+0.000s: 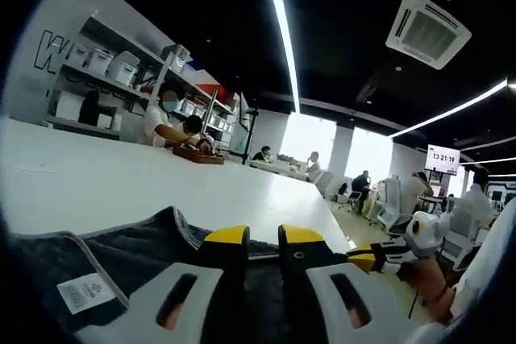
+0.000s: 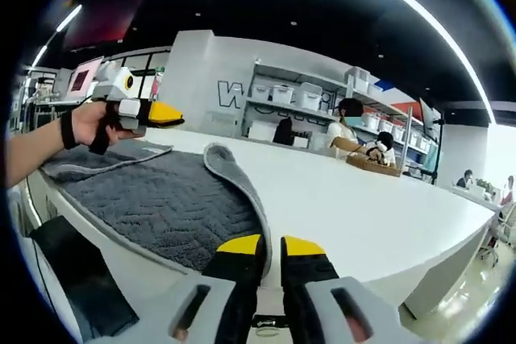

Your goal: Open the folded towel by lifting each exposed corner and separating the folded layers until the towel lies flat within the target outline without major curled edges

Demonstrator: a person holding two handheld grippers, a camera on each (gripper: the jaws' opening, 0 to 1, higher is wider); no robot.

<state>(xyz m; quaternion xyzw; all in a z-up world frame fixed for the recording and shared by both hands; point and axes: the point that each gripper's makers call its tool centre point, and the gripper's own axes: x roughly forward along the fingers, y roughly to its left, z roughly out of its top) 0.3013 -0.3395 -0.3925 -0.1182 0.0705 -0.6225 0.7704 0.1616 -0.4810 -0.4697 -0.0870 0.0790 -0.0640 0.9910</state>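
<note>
Grey towel (image 2: 161, 199) is soft and limp; with both grippers pinching its edge, lift by the corners.

We see a dark grey towel (image 2: 165, 199) w/ a herringbone weave and a lighter grey border, on a plain white desk (image 2: 355, 199). At the towel's corner by the desk's near edge sits a white label (image 1: 83, 292) w/ red print. Our left gripper (image 1: 264, 241) and right gripper (image 2: 271, 248) both have yellow tips over black and pale grey bodies. Ceiling is black w/ white light strips (image 1: 280, 26).
</note>
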